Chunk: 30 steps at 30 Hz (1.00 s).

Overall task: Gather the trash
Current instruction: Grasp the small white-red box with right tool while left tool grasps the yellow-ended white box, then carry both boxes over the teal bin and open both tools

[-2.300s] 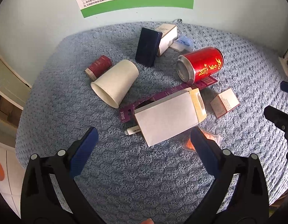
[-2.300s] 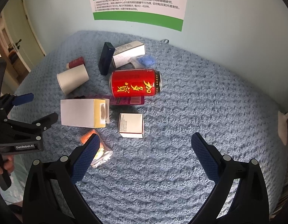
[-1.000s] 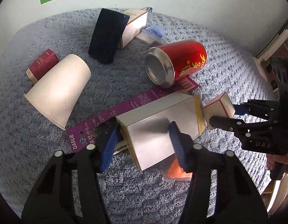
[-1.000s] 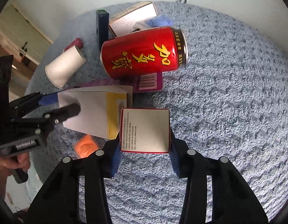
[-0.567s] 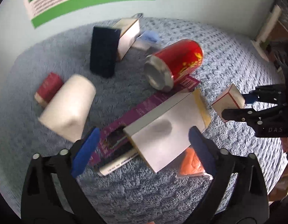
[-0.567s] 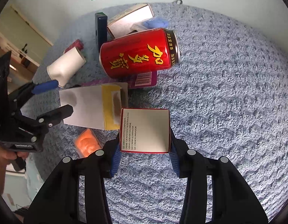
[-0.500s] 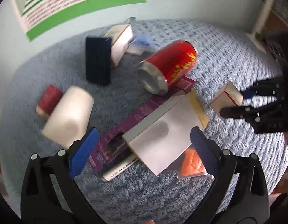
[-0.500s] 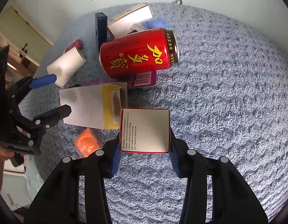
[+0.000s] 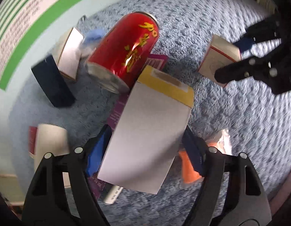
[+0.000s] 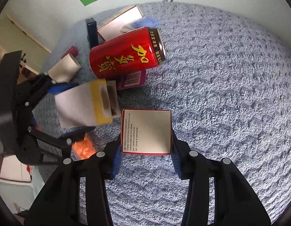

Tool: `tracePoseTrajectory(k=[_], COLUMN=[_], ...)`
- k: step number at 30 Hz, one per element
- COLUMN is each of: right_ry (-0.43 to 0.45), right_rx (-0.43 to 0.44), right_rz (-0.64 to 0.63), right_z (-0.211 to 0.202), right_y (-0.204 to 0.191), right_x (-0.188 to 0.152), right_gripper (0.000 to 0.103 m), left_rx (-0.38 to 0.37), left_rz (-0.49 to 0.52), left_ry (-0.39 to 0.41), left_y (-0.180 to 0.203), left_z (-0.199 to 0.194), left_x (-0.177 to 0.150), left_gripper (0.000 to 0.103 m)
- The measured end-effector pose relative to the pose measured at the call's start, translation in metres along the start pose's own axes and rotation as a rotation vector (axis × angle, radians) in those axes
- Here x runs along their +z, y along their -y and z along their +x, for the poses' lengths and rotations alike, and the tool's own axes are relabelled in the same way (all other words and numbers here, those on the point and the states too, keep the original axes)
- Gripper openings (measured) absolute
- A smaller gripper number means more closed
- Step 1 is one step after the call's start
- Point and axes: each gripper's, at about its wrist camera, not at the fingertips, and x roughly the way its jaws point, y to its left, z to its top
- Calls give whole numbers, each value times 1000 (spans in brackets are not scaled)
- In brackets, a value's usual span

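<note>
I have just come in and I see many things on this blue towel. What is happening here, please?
A person is collecting trash with a handheld gripper in each hand. The left gripper is shut on the white box with a yellow end. The right gripper is shut on the small red-edged box. On the blue towel lie a red can, a paper cup, a purple carton, an orange wrapper and a dark blue box, not yet collected.
</note>
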Motion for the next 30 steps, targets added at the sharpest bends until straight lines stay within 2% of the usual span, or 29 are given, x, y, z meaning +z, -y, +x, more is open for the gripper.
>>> tracePoseTrajectory(k=[1, 7, 14, 20, 24, 30], right_ry=[5, 15, 25, -1, -44, -139], right_rx=[-1, 11, 48, 129, 199, 333], right_rz=[-1, -35, -142, -300, -445, -703], right_z=[0, -16, -36, -33, -25, -18], right_y=[0, -6, -51, -112, -166, -258], right_x=[1, -1, 1, 0, -8, -53], right_gripper=[45, 45, 45, 45, 45, 45], left_rx=[-15, -3, 43, 116, 184, 286], left_rz=[-17, -62, -196, -347, -497, -752], left_ry=[11, 51, 105, 118, 101, 47], left_y=[-3, -11, -24, -35, -36, -9], left_z=[-2, -30, -80, -117, -139, -170], left_x=[-1, -10, -41, -99, -158, -253], left_gripper=[68, 65, 65, 66, 66, 66])
